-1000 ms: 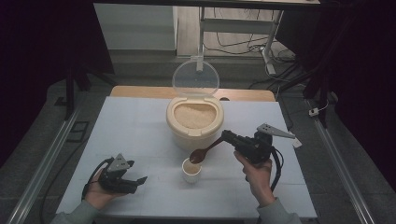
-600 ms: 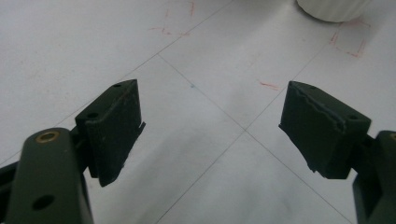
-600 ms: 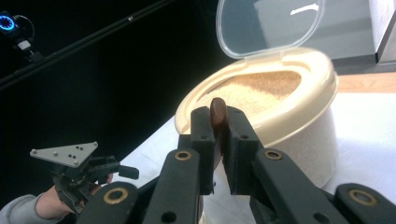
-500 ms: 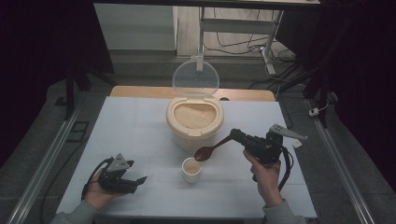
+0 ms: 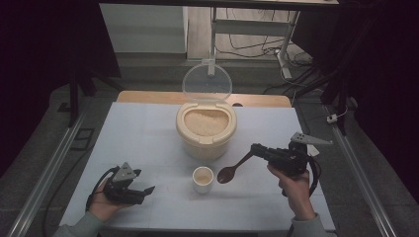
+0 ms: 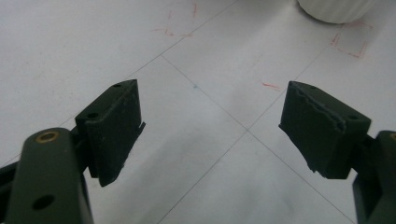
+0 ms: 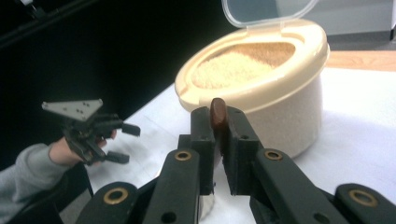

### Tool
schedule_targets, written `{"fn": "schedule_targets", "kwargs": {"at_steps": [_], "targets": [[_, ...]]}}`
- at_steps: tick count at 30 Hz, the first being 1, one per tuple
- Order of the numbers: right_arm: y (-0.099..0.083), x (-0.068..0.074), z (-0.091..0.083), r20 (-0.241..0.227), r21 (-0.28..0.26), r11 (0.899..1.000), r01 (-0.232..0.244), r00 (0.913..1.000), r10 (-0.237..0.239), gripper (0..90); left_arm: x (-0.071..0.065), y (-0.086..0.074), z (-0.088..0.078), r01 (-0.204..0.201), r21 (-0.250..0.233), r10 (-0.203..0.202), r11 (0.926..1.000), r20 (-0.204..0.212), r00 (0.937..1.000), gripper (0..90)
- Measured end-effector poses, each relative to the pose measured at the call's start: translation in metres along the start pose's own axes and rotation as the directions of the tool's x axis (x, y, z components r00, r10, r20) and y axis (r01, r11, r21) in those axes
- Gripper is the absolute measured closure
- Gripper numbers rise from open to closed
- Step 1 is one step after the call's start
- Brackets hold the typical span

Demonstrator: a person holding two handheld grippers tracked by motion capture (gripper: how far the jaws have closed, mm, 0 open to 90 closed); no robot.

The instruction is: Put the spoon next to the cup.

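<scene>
A cream container [image 5: 205, 140] of rice stands mid-table, its clear lid [image 5: 206, 81] tipped up behind it. A small white cup [image 5: 202, 178] with something pale inside sits in front of it. My right gripper [image 5: 255, 149] is shut on the handle of a brown wooden spoon [image 5: 228, 173], whose bowl hangs just right of the cup. In the right gripper view the spoon handle [image 7: 217, 108] sticks up between the closed jaws of the right gripper [image 7: 218, 122], with the container [image 7: 280, 107] beyond. My left gripper [image 5: 143, 190] rests open at the near left, and its wide-apart fingers [image 6: 114, 126] hold nothing.
The white tabletop [image 5: 138, 143] carries faint grid lines and red marks [image 6: 273, 85]. The cup's base [image 6: 334, 7] shows at the top of the left gripper view. Dark floor and metal rails [image 5: 44, 182] flank the table. The left gripper [image 7: 98, 133] appears far off in the right gripper view.
The right gripper has drawn the spoon rightwards and towards the near edge, from over the cup to beside it. The left gripper has stayed put.
</scene>
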State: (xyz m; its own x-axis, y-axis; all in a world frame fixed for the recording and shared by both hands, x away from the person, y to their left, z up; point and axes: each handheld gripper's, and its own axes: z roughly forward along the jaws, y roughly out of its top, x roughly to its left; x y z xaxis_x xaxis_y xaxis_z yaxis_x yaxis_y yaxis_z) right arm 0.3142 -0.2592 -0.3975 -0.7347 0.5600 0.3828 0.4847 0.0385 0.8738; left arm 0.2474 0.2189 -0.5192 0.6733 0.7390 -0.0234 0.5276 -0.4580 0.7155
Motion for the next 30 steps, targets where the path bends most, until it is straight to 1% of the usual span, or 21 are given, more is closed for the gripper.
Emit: {"fn": "schedule_targets", "kwargs": {"at_steps": [4, 8, 10, 14, 16, 19, 22, 24, 27, 30], "targets": [[0.0, -0.003, -0.001, 0.007, 0.055, 0.998, 0.022, 0.9997, -0.023, 83.7, 0.0, 0.0, 0.0, -0.001, 0.002, 0.001, 1.0, 0.0, 1.0, 20.4], [-0.001, -0.005, 0.0, -0.01, 0.103, 0.994, 0.025, 0.9997, -0.024, 83.7, 0.0, 0.0, 0.0, -0.004, 0.0, 0.004, 1.0, -0.001, 1.0, 20.4], [-0.002, -0.005, 0.002, -0.015, 0.127, 0.991, 0.031, 0.9995, -0.029, 83.6, -0.001, 0.0, 0.0, -0.004, -0.001, 0.004, 1.0, 0.0, 1.0, 20.4], [-0.003, -0.003, 0.006, -0.047, 0.187, 0.981, 0.046, 0.9981, -0.038, 83.6, -0.001, 0.0, 0.0, -0.005, 0.001, 0.005, 1.0, 0.0, 1.0, 20.4], [-0.004, -0.002, 0.009, -0.068, 0.223, 0.973, 0.055, 0.9968, -0.041, 83.7, -0.001, 0.0, 0.0, -0.006, 0.0, 0.006, 1.0, 0.0, 1.0, 20.4], [-0.006, 0.0, 0.013, -0.096, 0.28, 0.958, 0.066, 0.9946, -0.04, 83.6, -0.001, -0.001, 0.0, -0.004, -0.001, 0.004, 1.0, 0.0, 1.0, 20.4], [-0.008, 0.001, 0.018, -0.107, 0.33, 0.94, 0.08, 0.9931, -0.047, 83.6, -0.001, 0.0, 0.0, -0.006, 0.002, 0.006, 1.0, 0.0, 1.0, 20.4], [-0.01, 0.001, 0.023, -0.116, 0.353, 0.932, 0.086, 0.9921, -0.048, 83.6, -0.001, 0.0, 0.0, -0.006, 0.002, 0.006, 1.0, 0.0, 1.0, 20.4], [-0.011, 0.001, 0.03, -0.124, 0.378, 0.922, 0.084, 0.9915, -0.04, 83.6, -0.001, 0.0, 0.0, -0.005, 0.002, 0.005, 1.0, 0.001, 1.0, 20.4], [-0.013, 0.0, 0.038, -0.133, 0.41, 0.908, 0.087, 0.9904, -0.035, 83.3, -0.001, 0.0, 0.001, -0.005, 0.005, 0.005, 1.0, 0.002, 1.0, 20.4]]}}
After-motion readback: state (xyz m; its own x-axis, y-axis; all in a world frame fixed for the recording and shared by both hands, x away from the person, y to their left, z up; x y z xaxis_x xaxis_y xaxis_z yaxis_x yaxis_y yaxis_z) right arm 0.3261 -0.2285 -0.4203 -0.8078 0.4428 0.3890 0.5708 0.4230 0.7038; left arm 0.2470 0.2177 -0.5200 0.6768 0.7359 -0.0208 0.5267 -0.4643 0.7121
